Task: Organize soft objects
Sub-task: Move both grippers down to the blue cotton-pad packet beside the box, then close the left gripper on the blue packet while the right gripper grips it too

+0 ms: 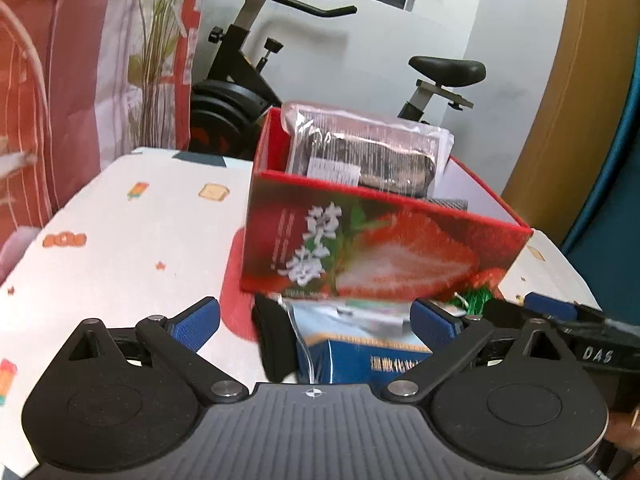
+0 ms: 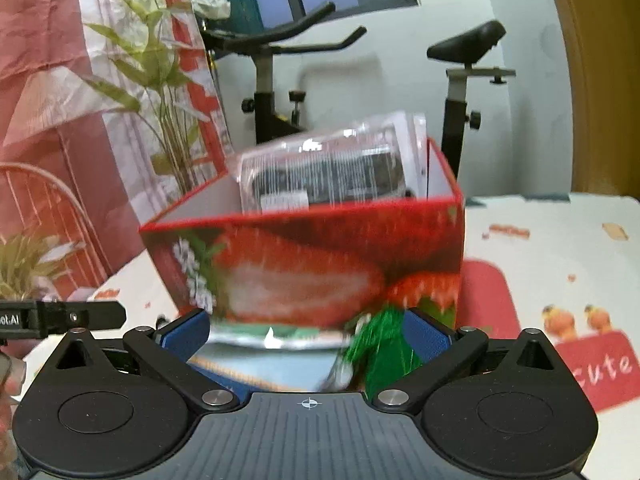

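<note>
Your left gripper [image 1: 314, 322] is spread wide, just in front of the strawberry box [image 1: 372, 248]; a blue packet [image 1: 360, 354] lies between its fingers, unpinched. Inside the box, a clear-wrapped dark packet [image 1: 360, 152] leans on the far wall, sticking above the rim. Your right gripper [image 2: 306, 334] is also spread, just in front of the box [image 2: 312, 264], green tinsel [image 2: 384, 344] by its right finger. Frames are blurred.

A red box [image 1: 384, 240] printed with strawberries sits on a white desk [image 1: 132, 220] cloth dotted with little orange cartoons, beside a blue packet [image 1: 360, 356] and green tinsel [image 2: 384, 344].
</note>
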Demonstrator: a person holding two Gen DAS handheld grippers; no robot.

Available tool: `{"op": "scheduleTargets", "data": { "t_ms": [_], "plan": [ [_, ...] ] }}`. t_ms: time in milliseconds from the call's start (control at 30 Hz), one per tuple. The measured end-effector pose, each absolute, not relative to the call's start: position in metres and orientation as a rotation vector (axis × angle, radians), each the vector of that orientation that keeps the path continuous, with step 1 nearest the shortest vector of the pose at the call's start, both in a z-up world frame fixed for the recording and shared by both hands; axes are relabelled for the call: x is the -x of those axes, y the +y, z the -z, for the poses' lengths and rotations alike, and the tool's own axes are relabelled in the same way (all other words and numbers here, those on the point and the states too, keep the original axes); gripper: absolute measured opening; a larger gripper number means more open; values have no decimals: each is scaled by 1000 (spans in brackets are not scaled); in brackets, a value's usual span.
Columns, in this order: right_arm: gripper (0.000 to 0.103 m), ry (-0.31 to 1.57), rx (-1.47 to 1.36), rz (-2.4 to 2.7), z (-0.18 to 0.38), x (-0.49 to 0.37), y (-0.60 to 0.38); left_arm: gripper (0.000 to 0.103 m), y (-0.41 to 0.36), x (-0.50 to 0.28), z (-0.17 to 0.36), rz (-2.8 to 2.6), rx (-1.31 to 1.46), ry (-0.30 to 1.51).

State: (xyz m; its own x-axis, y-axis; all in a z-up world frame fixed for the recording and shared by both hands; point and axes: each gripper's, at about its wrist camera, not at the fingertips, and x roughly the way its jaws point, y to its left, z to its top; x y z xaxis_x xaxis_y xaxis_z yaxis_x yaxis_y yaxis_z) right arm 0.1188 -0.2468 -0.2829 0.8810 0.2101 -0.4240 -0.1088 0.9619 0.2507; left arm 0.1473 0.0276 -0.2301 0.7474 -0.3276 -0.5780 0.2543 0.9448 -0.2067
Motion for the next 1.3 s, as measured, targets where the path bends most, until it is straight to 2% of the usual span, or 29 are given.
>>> {"op": "scheduleTargets", "data": {
  "t_ms": [33, 100, 133, 200, 233, 267, 300, 333, 433, 533, 833, 1300],
  "plan": [
    [101, 474, -223, -171, 287, -117, -246, 95, 28, -146, 233, 329, 125, 655],
    [100, 492, -226, -176, 294, -113, -242, 80, 28, -143, 239, 354, 139, 675],
    [97, 503, -232, -181, 298, -112, -240, 77, 27, -143, 241, 359, 140, 683],
    [92, 527, -254, -211, 305, -110, -238, 59, 25, -144, 246, 369, 139, 694],
    [86, 538, -261, -223, 308, -110, -237, 53, 24, -144, 249, 377, 141, 703],
    [77, 548, -263, -231, 310, -111, -236, 42, 23, -145, 251, 388, 148, 712],
    [72, 559, -261, -241, 313, -111, -234, 39, 22, -146, 253, 402, 157, 719],
    [67, 567, -259, -252, 314, -112, -233, 39, 21, -147, 255, 407, 160, 722],
    [63, 577, -267, -269, 316, -114, -230, 39, 19, -149, 261, 394, 156, 732],
    [54, 589, -275, -279, 319, -115, -229, 39, 20, -152, 269, 397, 185, 765],
    [49, 624, -300, -308, 329, -115, -227, 39, 19, -147, 279, 437, 193, 780],
    [48, 628, -288, -314, 329, -111, -227, 40, 18, -142, 280, 492, 223, 810]
  ]
}}
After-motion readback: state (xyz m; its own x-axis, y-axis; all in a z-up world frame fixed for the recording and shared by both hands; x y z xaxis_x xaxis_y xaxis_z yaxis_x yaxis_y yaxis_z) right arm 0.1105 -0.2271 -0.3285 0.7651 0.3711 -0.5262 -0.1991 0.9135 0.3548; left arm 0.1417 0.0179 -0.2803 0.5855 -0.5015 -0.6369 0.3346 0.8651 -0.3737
